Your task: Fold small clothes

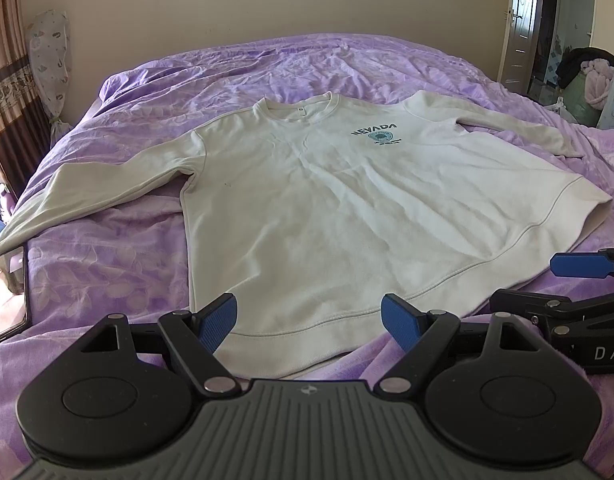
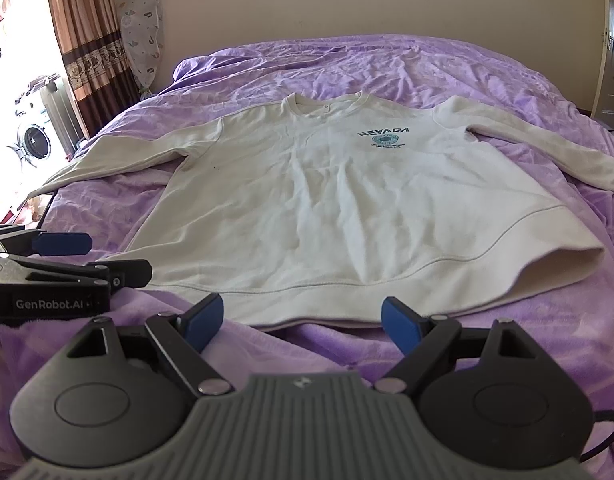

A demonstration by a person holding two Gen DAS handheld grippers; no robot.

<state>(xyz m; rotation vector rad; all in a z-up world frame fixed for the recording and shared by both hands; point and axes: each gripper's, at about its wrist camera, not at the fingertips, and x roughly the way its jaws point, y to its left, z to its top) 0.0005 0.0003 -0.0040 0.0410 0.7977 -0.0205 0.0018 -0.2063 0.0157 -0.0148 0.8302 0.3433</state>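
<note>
A: Lying flat mid-frame, the white sweatshirt covers the purple bedspread, hem toward the bottom edge.
B: Grippers?
A: Left gripper jaws apart at the hem; right gripper apart too, just short of it. Both empty.

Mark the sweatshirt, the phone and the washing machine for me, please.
sweatshirt (image 1: pixel 307 208): left wrist view, middle of the chest panel.
phone (image 1: pixel 5 296): left wrist view, on its screen at the left edge.
washing machine (image 2: pixel 35 144): right wrist view, on its round door.
</note>
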